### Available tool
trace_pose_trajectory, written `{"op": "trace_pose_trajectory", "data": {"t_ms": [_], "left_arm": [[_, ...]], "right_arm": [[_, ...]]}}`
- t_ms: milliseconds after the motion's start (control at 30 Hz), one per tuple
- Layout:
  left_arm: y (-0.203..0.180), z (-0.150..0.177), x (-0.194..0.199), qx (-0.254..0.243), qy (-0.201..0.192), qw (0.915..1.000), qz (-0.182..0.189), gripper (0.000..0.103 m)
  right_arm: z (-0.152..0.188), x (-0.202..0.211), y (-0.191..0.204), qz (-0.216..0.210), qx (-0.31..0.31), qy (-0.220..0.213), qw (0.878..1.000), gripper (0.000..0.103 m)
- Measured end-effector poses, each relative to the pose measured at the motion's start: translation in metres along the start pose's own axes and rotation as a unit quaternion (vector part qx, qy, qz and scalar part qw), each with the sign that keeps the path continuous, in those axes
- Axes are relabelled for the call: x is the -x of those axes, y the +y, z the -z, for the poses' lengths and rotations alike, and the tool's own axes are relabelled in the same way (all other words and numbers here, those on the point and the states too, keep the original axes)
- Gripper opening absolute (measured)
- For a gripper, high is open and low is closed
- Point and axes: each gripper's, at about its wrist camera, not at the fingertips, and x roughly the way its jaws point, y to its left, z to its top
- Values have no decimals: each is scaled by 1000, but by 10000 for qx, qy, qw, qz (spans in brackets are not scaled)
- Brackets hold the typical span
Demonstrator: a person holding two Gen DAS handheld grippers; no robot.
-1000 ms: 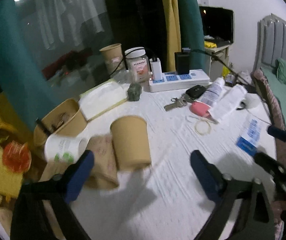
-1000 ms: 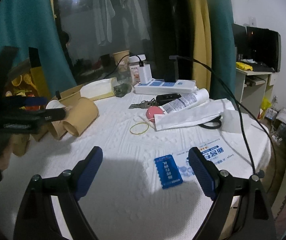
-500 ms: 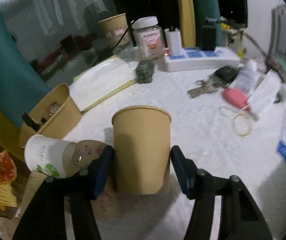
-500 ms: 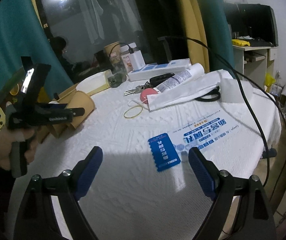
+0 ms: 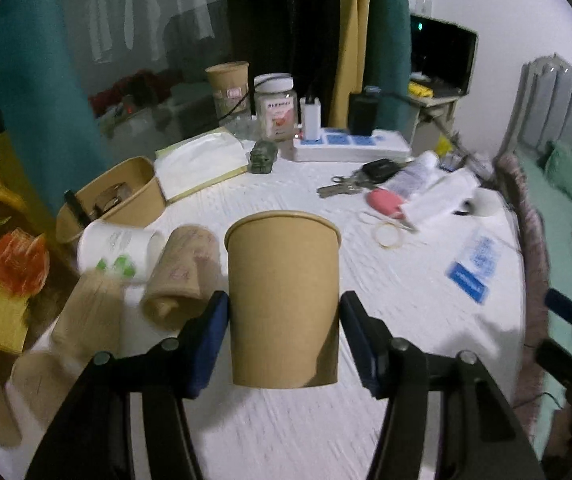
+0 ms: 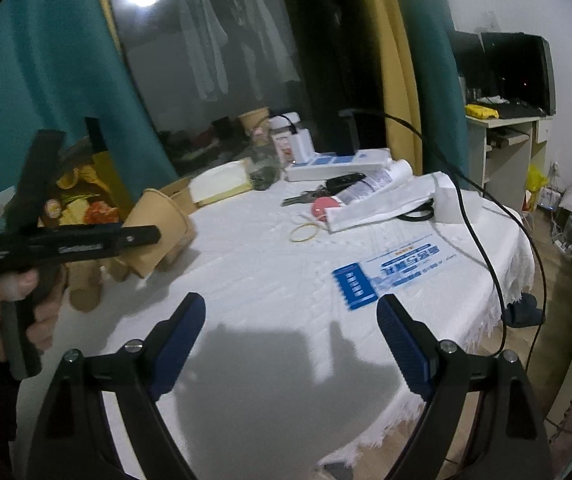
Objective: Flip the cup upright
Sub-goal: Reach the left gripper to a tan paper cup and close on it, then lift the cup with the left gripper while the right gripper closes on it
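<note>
Between left tongs (image 5: 284, 342): brown paper cup (image 5: 284, 296), pinched at both sides, rim up in left wrist view. Right wrist view shows same cup (image 6: 158, 236) tilted, off white counter (image 6: 286, 280), tongs body hiding part. Right tongs (image 6: 290, 338) spread wide, holding nothing, above counter. Only left view shows cups lying sideways (image 5: 184, 276) beside it.

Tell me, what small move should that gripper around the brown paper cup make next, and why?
Probably finish tilting it and lower it onto the tablecloth. The left gripper clamps the brown cup, which the right view shows tilted, rim uppermost, base off the cloth.
</note>
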Motion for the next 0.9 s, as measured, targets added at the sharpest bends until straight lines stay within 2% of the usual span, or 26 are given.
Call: {"op": "trace_pose_trajectory", "data": {"t_ms": [133, 267, 467, 533, 700, 833, 900], "left_arm": [[10, 33, 45, 349, -80, 9993, 47, 57], [26, 82, 77, 917, 132, 9954, 241, 57], [44, 150, 100, 1575, 391, 9860, 375, 57], [48, 168, 98, 1806, 533, 9805, 568, 57], [57, 192, 90, 2347, 720, 9634, 1075, 58], [57, 199, 85, 2448, 793, 9590, 1188, 59], [55, 199, 85, 2439, 793, 9587, 1229, 65]], "right_arm": [[13, 18, 24, -137, 105, 79, 9998, 86], [31, 30, 45, -289, 143, 259, 9991, 86], [54, 39, 72, -444, 192, 583, 9971, 86], [59, 38, 80, -466, 200, 693, 9963, 86], [69, 35, 95, -363, 221, 951, 9946, 86], [70, 31, 96, -228, 140, 1115, 9934, 86], [69, 31, 95, -151, 109, 1148, 9932, 86]]}}
